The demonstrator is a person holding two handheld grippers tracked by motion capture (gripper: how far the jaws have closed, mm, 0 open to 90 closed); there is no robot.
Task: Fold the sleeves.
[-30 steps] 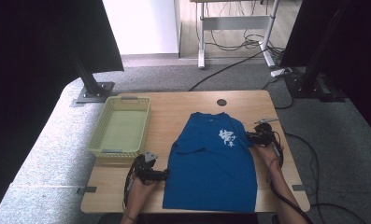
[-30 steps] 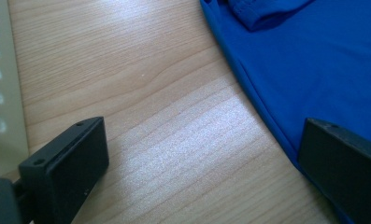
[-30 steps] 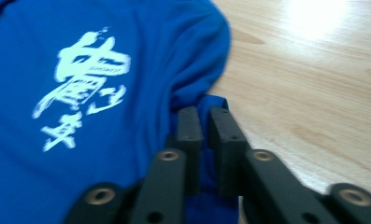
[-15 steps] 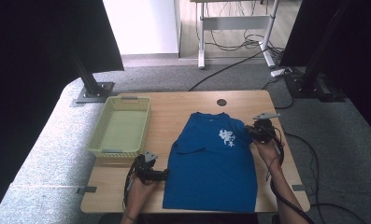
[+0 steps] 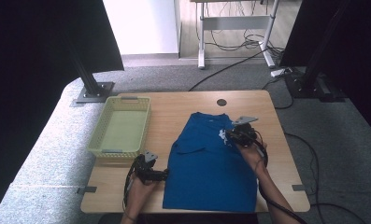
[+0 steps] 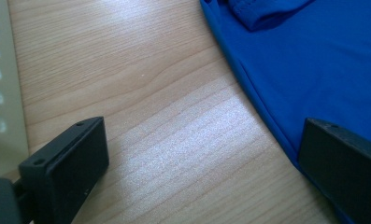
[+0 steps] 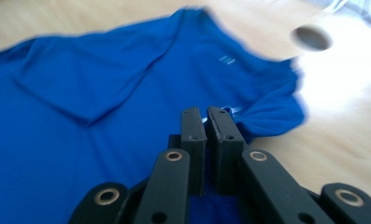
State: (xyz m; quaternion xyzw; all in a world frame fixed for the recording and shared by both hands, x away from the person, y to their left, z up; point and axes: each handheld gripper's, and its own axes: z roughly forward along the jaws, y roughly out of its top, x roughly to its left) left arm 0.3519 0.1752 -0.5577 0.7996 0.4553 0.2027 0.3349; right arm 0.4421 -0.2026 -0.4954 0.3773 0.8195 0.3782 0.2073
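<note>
there, right hand-held gripper (image 7: 205, 116) pinched on blue shirt (image 7: 103, 84) sleeve fold

Both tools are black. The right tool (image 5: 231, 134) carries a grey three-cornered plate on top, trails a black cable, and has flat rectangular jaws on linkage arms with brass-ringed pivot holes. The left tool (image 5: 163, 174) has blocky matte jaws.

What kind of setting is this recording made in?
Likely a lab or recording workspace: a wooden table on grey carpet, black camera-rig stands on either side, and loose cables under a desk behind.
</note>
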